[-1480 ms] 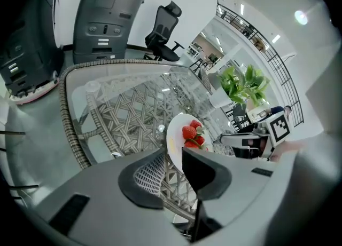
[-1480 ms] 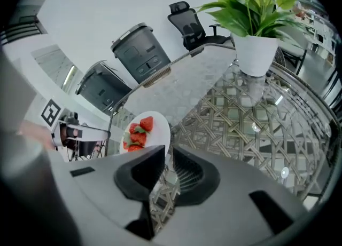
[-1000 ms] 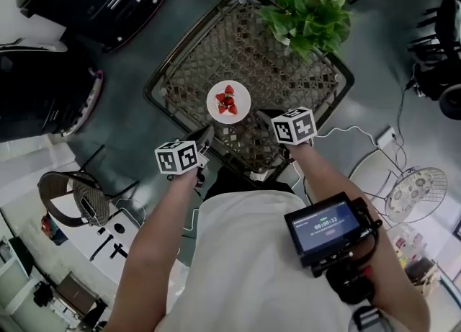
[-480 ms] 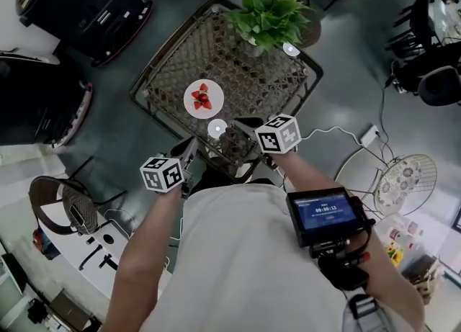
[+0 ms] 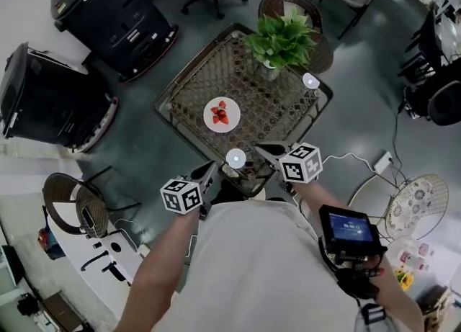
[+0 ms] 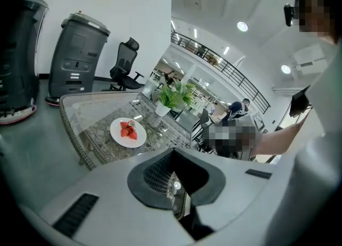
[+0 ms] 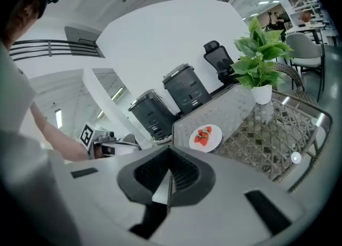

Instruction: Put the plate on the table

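White plate [image 5: 209, 121] of strawberries [image 5: 220, 114] lay on the wicker bench [image 5: 189, 78] at upper centre — well ahead of the left tool [image 5: 209, 171] and right tool [image 5: 262, 149], both clenched empty.

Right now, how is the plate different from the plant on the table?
The plate lies flat and low; the potted plant stands upright and tall. The plate carries red fruit pieces; the potted plant carries green leaves. The plate sits near the middle of the table; the potted plant is near its far edge. Both rest on the table, and neither is being held.
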The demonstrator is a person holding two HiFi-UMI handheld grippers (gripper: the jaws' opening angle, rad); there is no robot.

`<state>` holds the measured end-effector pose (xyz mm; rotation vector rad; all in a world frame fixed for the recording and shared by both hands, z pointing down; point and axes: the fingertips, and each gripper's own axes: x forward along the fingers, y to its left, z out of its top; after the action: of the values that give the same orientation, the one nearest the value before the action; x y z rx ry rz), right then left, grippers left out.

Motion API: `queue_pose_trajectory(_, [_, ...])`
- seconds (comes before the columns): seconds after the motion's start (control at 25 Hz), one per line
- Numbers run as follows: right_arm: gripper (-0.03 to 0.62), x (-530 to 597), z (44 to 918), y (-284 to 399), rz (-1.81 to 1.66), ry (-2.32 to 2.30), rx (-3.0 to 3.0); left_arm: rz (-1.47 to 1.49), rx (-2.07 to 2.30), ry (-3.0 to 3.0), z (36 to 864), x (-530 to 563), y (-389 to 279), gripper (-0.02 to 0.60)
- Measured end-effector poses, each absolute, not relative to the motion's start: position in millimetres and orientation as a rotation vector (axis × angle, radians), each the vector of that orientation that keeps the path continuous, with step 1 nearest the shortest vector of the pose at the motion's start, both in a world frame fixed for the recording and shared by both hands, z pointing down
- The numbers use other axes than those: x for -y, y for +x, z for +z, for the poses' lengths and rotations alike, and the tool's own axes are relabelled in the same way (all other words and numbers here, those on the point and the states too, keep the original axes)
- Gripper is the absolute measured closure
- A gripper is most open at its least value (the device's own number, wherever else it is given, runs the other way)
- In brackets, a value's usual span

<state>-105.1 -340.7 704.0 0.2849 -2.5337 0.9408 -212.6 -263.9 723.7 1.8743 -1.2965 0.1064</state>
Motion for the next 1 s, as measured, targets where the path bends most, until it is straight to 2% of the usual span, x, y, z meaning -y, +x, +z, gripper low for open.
queue_pose_trajectory(1.0, [0.589, 281, 698, -81, 0.969, 0.323, 2.607, 0.101, 1.363, 1.917, 695, 205, -196, 0.577])
